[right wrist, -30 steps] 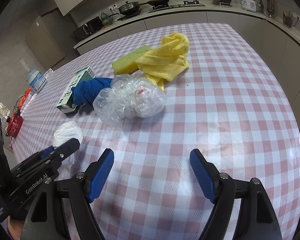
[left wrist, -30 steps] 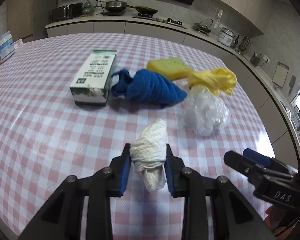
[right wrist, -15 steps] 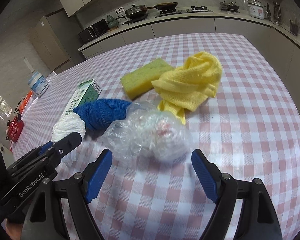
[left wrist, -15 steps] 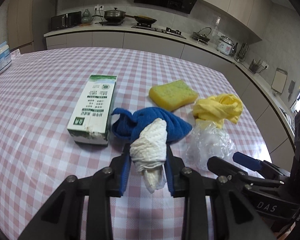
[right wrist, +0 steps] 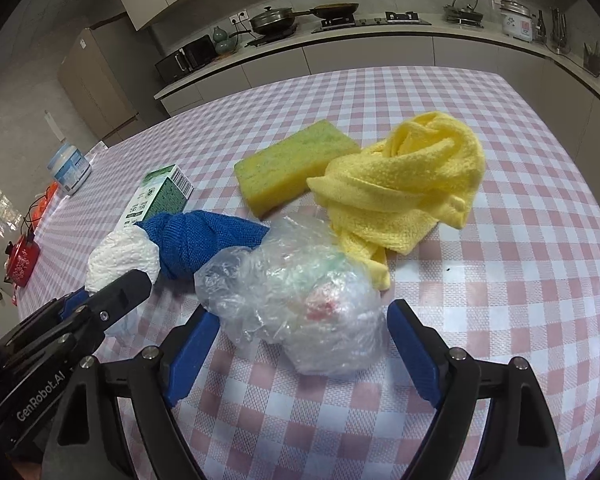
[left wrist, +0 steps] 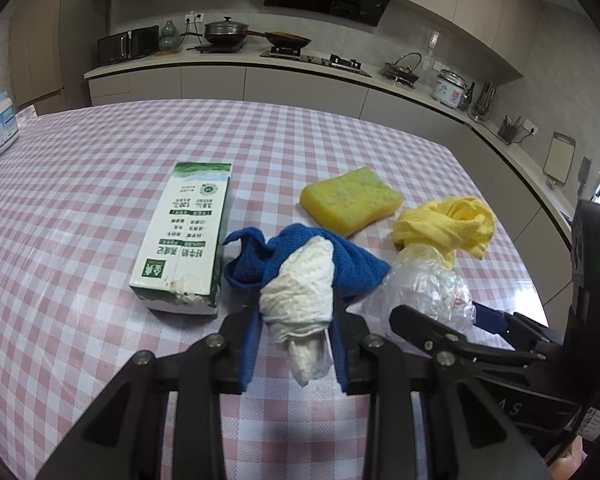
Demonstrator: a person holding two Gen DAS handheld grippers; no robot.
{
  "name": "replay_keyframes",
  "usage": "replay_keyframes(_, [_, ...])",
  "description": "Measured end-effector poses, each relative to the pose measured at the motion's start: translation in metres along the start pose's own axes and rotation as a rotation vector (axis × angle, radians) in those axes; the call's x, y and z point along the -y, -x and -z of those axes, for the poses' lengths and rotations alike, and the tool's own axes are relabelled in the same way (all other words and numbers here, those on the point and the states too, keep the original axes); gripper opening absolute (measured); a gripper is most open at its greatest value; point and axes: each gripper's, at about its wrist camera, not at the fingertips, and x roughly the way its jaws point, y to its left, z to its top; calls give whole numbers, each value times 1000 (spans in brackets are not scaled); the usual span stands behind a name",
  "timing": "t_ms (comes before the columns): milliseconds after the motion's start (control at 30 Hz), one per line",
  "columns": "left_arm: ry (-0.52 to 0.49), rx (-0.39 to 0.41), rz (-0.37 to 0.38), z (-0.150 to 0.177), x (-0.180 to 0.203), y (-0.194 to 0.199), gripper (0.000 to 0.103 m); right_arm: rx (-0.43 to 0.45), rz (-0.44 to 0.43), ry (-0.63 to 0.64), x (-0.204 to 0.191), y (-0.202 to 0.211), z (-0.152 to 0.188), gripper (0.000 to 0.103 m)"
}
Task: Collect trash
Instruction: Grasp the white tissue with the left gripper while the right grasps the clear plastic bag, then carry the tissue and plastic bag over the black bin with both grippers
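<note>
Right tool first: its blue pads are spreading wider as I watch, and the crumpled clear plastic bag already sits between them on the bench, with neither pad pressing on it. My left tool is clenched on a wad of white paper towel, held off the bench, its tail hanging out below the pads.

That bag is my next piece of trash, I judge. It looks nearly weightless, springy and slick; film like that tends to squirm out of a shallow pinch and puff back when let go. I would close across its thickest middle, low and near the checked cloth, so the pads gather several layers rather than one loose flap. There is something reddish inside that I cannot make out, so I would not count on it being only film.

Just behind the bag lies the yellow cloth, touching its far edge, and the blue cloth touches its left side. A careless close could snag either. Further back sit the yellow-green sponge and the carton.
</note>
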Motion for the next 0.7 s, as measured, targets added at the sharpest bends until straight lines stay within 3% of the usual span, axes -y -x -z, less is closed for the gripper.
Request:
replay_keyframes(33, [-2,0,-2,0,0,0,32,4,-8,4,-1,-1,1,85])
replay_keyframes(133, [-7,-1,-5,0,-1,-1,32,3,-2,17,-2,-3,2,60])
replay_keyframes(367, [-9,2,-4,3,1,2,32,29,-12,15,3,11,10,51])
replay_keyframes(700, [-18,14,6,20,20,25,32,61,-20,-1,20,55,33,49])
